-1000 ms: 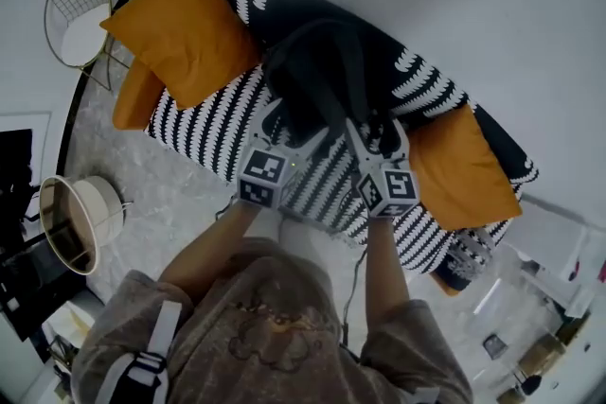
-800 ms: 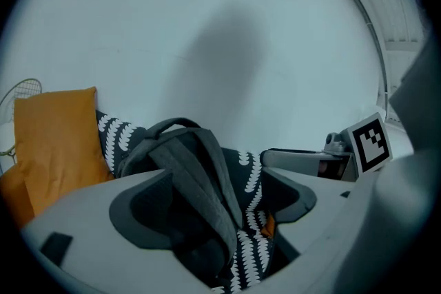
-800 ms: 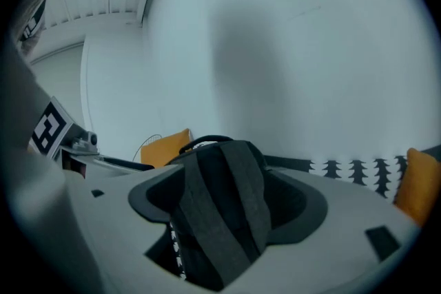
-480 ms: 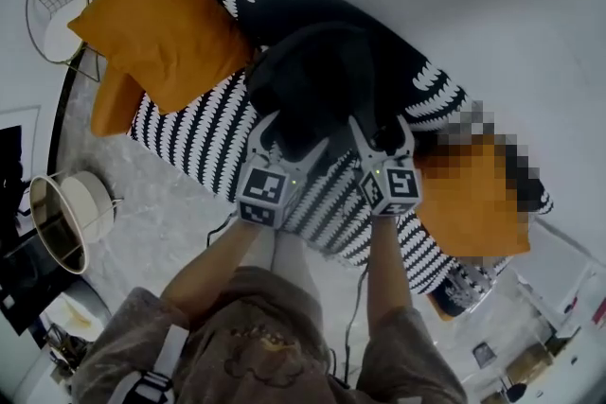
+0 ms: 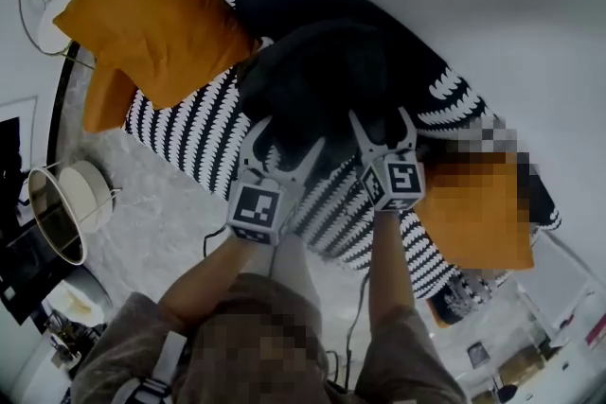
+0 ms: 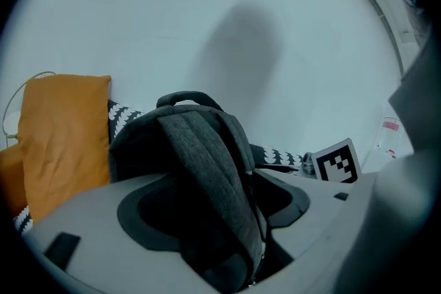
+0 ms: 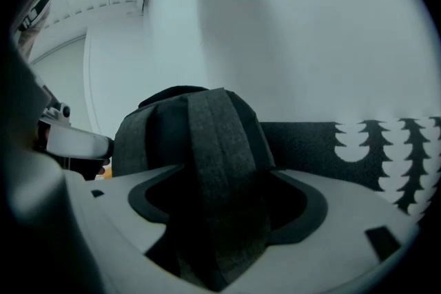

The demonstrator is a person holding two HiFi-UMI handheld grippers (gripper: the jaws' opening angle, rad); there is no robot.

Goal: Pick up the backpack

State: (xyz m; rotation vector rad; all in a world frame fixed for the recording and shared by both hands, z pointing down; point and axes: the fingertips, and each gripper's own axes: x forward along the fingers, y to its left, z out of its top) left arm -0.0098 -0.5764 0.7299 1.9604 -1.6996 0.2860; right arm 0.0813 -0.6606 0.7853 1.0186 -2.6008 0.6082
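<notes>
Both grippers have sunk toward the seat since a second ago and now reach in against the backpack (image 5: 312, 80), which looks larger in the head view than before. Under both tools runs the black-and-white patterned sofa (image 5: 204, 123), and the dark grey backpack stands on it directly ahead of both pairs of jaws, leaning toward the wall beyond them. An orange cushion (image 5: 142, 9) lies on the sofa off to the outer side of the left gripper (image 5: 284, 135), well apart from it. That tool's jaws stand apart and have just been closing, with a grey shoulder strap (image 6: 207, 175) running up between them; the pads do not press it. The right gripper (image 5: 381, 116), just beside its partner, also has its jaws spread, the other strap (image 7: 224, 169) rising through the gap. Beyond the left tool's tips, the backpack's top handle (image 6: 187, 98) arches upward.
</notes>
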